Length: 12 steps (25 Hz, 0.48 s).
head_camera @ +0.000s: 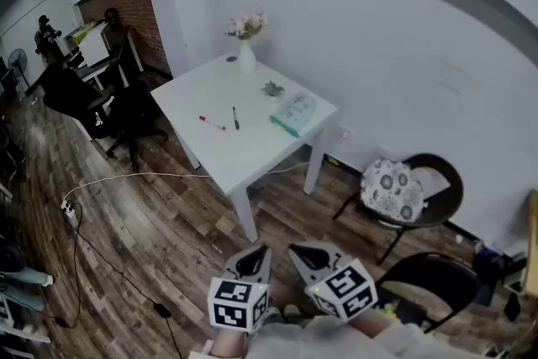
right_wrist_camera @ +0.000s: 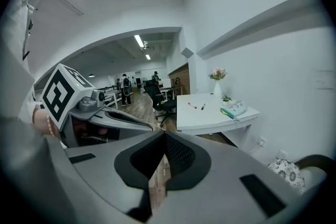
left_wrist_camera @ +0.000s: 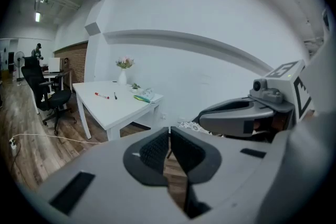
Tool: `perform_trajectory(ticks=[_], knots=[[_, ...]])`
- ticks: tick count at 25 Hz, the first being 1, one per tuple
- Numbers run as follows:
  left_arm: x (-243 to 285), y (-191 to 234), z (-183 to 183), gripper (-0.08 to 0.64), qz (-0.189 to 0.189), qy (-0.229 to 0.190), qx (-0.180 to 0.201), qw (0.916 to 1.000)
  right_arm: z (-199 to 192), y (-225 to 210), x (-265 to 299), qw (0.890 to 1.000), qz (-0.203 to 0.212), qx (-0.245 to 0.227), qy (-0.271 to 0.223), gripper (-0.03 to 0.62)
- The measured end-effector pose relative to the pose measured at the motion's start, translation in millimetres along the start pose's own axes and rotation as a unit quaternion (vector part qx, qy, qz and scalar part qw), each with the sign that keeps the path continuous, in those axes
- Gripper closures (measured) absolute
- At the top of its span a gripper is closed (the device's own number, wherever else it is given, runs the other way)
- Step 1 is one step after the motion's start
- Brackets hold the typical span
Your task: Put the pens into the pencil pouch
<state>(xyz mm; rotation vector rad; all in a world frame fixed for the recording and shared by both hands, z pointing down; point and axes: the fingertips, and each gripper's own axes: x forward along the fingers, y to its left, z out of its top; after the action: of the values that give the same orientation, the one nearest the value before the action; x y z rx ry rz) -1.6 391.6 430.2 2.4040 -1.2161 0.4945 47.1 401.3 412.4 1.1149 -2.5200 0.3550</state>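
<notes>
A red pen point(head_camera: 212, 123) and a dark pen point(head_camera: 235, 118) lie loose on the white surface point(head_camera: 227, 155), left of the pencil pouch point(head_camera: 293, 113) — nothing packed yet. The left tool point(head_camera: 252, 262) and right tool point(head_camera: 308, 256), both clenched on nothing, hang well short of it — probably just the approach.

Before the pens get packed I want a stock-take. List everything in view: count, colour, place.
table: 1, white, by the wall
red pen: 1, red, mid-table
dark pen: 1, dark, beside the red pen, apart from it
pencil pouch: 1, pale with green edge, table's right side
vase: 1, white, pink flowers, far corner of the table
small plant: 1, green, between vase and pouch
office chair: 1, black, left of the table
armchair: 1, black, floral cushion, right of the table
power strip: 1, white, on the wooden floor
left gripper: 1, grey, shut, empty
right gripper: 1, grey, shut, empty
</notes>
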Motion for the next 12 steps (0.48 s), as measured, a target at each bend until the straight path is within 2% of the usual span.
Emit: perform_trajectory(ticks=[3, 6, 10, 11, 12], knots=[[-3.0, -2.7, 11.2, 0.545, -0.021, -0.035, 0.003, 0.9992, 11.5, 0.6, -0.8, 1.0, -0.006, -0.004, -0.02, 0.586], [-4.2, 4.9, 20.3, 0.545, -0.01, -0.06, 0.018, 0.998, 18.9, -3.8, 5.7, 0.999, -0.02, -0.008, -0.037, 0.584], [-7.7, 21.0, 22.4, 0.541, 0.015, -0.064, 0.025, 0.9975, 20.0, -0.9, 17.0, 0.999, -0.028, 0.0, -0.027, 0.583], [-7.9, 24.8, 21.3, 0.53, 0.017, -0.059, 0.025, 0.9978, 21.2, 1.2, 19.7, 0.999, -0.027, -0.001, -0.026, 0.583], [-7.6, 28.6, 19.6, 0.488, 0.017, -0.053, 0.026, 0.9981, 21.4, 3.1, 22.3, 0.999, -0.027, 0.001, -0.022, 0.581]])
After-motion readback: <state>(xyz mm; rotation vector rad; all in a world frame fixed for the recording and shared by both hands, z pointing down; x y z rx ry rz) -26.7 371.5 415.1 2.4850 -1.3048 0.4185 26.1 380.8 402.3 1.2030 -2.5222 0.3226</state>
